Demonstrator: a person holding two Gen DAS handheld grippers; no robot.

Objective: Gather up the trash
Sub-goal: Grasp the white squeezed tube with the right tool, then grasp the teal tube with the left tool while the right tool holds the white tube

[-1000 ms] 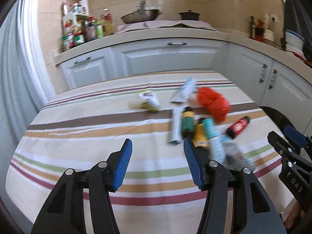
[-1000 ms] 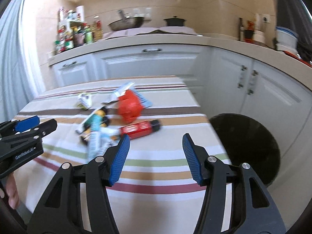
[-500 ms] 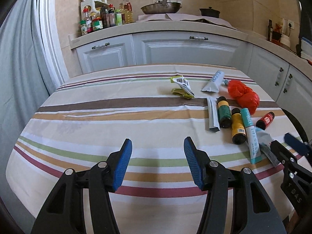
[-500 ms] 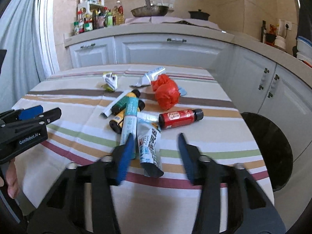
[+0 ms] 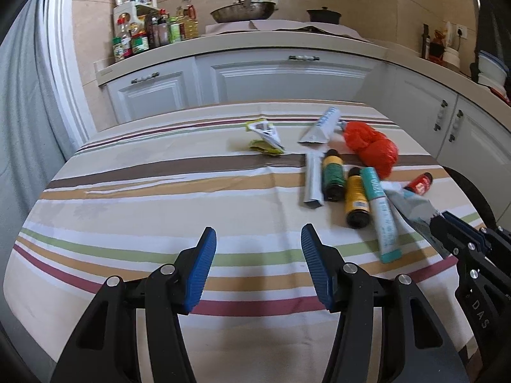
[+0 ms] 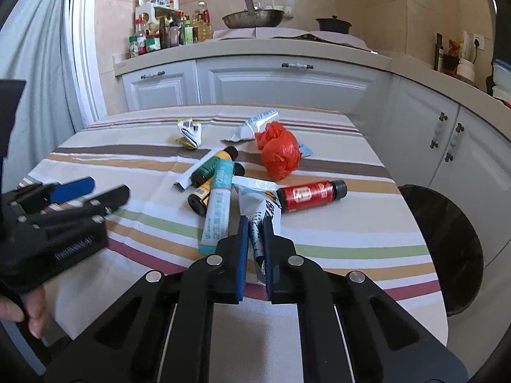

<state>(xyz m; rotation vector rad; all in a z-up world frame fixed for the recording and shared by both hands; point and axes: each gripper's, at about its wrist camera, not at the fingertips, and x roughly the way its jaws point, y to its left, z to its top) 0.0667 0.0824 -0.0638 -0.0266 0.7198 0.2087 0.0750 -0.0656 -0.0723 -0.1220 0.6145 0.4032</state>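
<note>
table (image 6: 319, 249): tube (image 6: 218, 206) left of wrapper (image 6: 258, 204) | bottle (image 6: 311, 195) right of wrapper | plastic bag (image 6: 281, 154) behind bottle | bin (image 6: 447, 249) right of table | cabinets (image 6: 287, 86) behind table

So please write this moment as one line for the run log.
task: collect trash | right gripper: shut on foil wrapper | left gripper: open, nothing held | bin: right of table
</note>
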